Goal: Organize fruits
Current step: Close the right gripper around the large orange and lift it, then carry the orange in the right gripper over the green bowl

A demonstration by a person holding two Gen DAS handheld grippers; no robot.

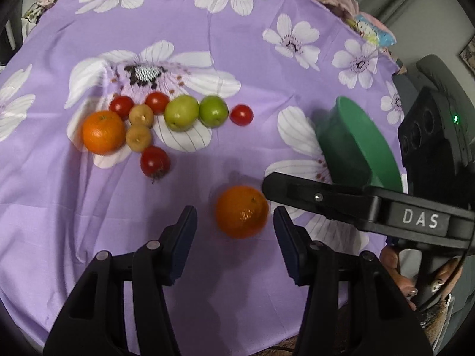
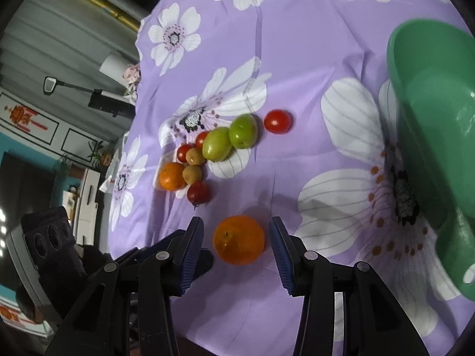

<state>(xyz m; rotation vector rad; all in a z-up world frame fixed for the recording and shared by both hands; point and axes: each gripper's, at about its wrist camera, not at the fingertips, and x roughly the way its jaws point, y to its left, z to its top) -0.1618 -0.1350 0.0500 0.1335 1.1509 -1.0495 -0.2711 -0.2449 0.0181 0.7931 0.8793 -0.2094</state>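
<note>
Beyond and left of the left gripper's (image 1: pixel 234 221) fingertips, a cluster of glossy round fruit (image 1: pixel 154 124) is spread on the creased purple floral cloth (image 1: pixel 207 44). A dimpled, round orange (image 1: pixel 242 216) is framed between the spread blue ribbed pads of both grippers, untouched by either. The right gripper (image 2: pixel 236 237) is angled downward, a smooth green plastic bowl (image 2: pixel 430 118) seen right of its fingers.
</note>
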